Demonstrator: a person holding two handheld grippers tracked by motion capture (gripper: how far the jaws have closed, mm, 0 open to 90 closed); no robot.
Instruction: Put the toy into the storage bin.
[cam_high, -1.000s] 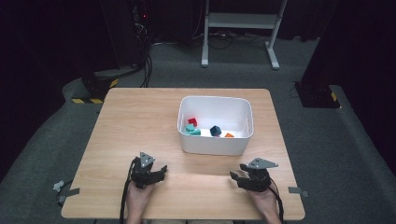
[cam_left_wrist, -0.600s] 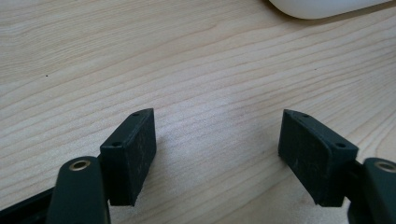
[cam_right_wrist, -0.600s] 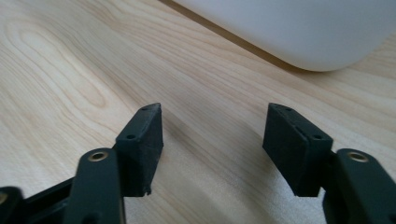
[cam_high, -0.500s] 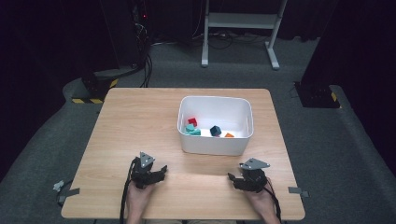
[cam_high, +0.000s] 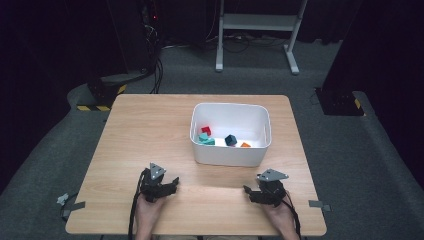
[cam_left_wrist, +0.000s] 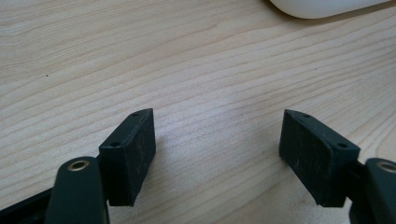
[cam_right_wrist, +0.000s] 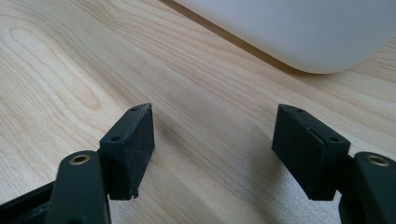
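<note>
The white box (cam_high: 230, 155) sits on the table (cam_high: 150, 130), a bit right of the middle and toward the far side. Inside it are small blocks, all lying near the front wall. There is one red block (cam_high: 206, 131) at the left, with a green-blue block (cam_high: 205, 139) right in front of it, touching it. That green-blue bit may be two blocks, and I cannot tell. Next comes one dark blue block (cam_high: 230, 140), then one orange block (cam_high: 245, 145) at the right. So there are four blocks for sure, and one box.

Nearer to the person are the two tongs. The left tongs (cam_high: 167, 184) rest on the wood at the near left, and they are open wide with nothing in them. The right tongs (cam_high: 252, 192) rest at the near right, close to the box's near right corner. They are open wide too, with just bare wood between them.

The right tongs have slid a little to the left and a little nearer since a second ago. The left tongs have stayed put. I think this means no block has been picked yet. Both tongs are empty and ready, and the box is just ahead of them.
</note>
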